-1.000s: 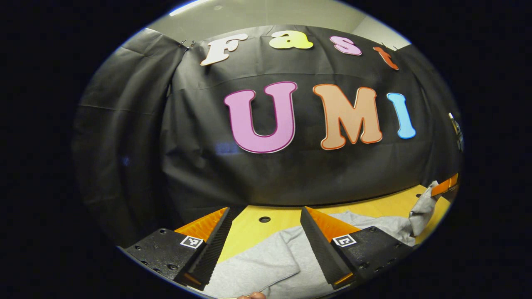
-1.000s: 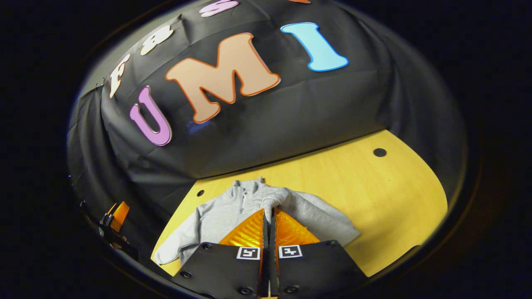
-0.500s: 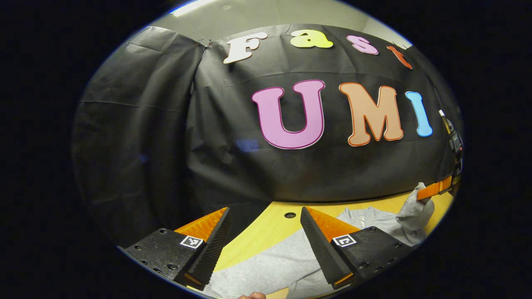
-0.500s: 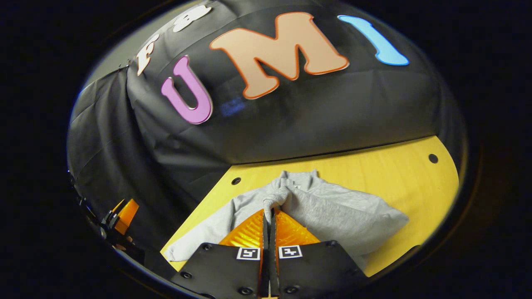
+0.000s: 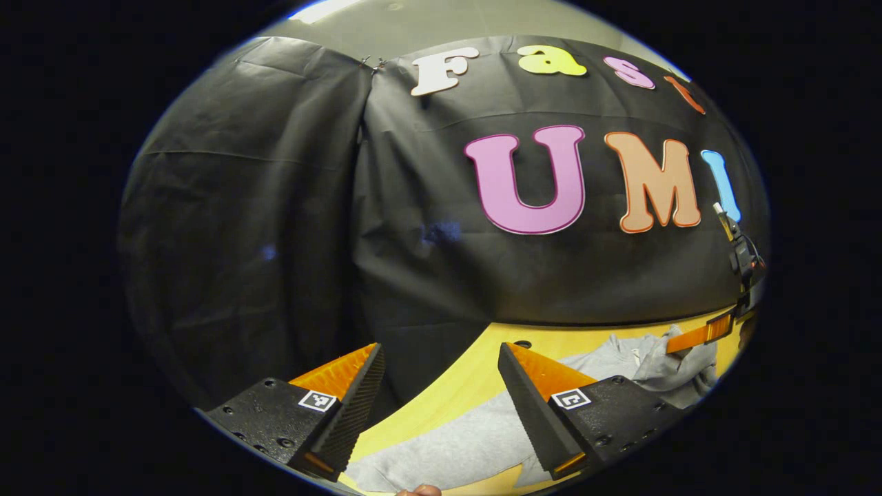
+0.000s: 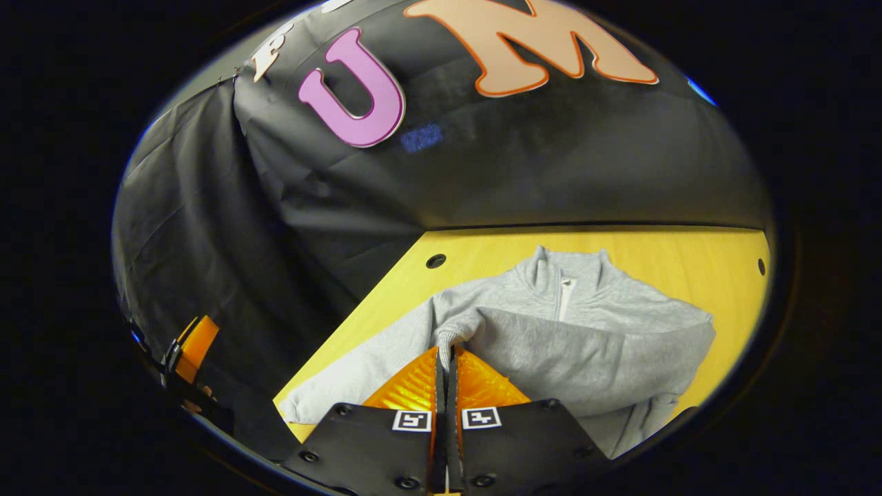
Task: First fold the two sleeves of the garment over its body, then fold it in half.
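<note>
So the right gripper (image 6: 444,351) has its jaws pressed together on the cuff of one sleeve (image 6: 451,335) of the grey garment (image 6: 586,324), with the cuff pinched right at the tips. From that pinch the sleeve runs off to the right of the jaws and lies across the chest of the garment, below the zip collar (image 6: 566,272). The collar sits ahead of the jaws and a bit to the right, pointing toward the booth wall. The other sleeve (image 6: 344,375) stretches out flat on the yellow worktop (image 6: 689,255), trailing down to the left of the jaws, its end near the worktop's edge. A round hole (image 6: 435,261) in the worktop sits ahead and left of the jaws.

The left gripper (image 5: 441,355) has its jaws spread wide, nothing between them but air and worktop. Below and between them you can see the grey of that flat sleeve lying on the worktop. Off to the far right of those jaws, the other gripper's fingers hold a bunched bit of grey fabric just above the garment's body.

In the right gripper view, the left gripper peeks in low on the far left, well apart from the garment.
</note>
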### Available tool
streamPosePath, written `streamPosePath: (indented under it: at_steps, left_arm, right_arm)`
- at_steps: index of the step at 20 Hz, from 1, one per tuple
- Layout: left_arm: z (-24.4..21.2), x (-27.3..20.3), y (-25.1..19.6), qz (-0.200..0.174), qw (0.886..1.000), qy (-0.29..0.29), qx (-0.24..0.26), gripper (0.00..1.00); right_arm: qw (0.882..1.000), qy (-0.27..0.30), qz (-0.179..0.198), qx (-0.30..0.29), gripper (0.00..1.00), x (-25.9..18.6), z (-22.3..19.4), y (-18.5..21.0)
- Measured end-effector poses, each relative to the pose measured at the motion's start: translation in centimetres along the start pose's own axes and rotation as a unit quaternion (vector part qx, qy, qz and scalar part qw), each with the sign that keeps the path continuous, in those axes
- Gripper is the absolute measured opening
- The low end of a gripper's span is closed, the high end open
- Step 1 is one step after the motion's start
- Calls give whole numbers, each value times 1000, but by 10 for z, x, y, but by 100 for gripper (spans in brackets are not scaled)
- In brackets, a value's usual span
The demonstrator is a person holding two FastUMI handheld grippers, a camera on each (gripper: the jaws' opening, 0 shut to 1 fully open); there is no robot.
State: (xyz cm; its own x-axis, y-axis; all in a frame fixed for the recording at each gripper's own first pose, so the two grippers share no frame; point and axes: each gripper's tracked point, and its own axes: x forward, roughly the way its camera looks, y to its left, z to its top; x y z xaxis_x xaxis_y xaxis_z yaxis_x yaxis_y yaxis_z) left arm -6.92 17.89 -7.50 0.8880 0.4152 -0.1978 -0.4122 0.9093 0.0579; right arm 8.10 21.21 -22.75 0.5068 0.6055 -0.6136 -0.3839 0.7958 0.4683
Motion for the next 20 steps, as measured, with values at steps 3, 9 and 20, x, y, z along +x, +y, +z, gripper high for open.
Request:
streamPosePath:
  at_steps: [3, 9, 20]
  left_arm:
    - [-12, -4, 20, 19, 1000, 11, 0, 97]
    - [-33, -11, 53, 51, 998, 32, 4, 100]
    - [-110, -13, 69, 49, 993, 106, -4, 97]
  right_arm:
    - [999, 39, 2, -2, 2, 30, -23, 9]
    - [992, 80, 15, 94, 7, 61, -37, 24]
    - [998, 16, 40, -49, 96, 28, -22, 45]
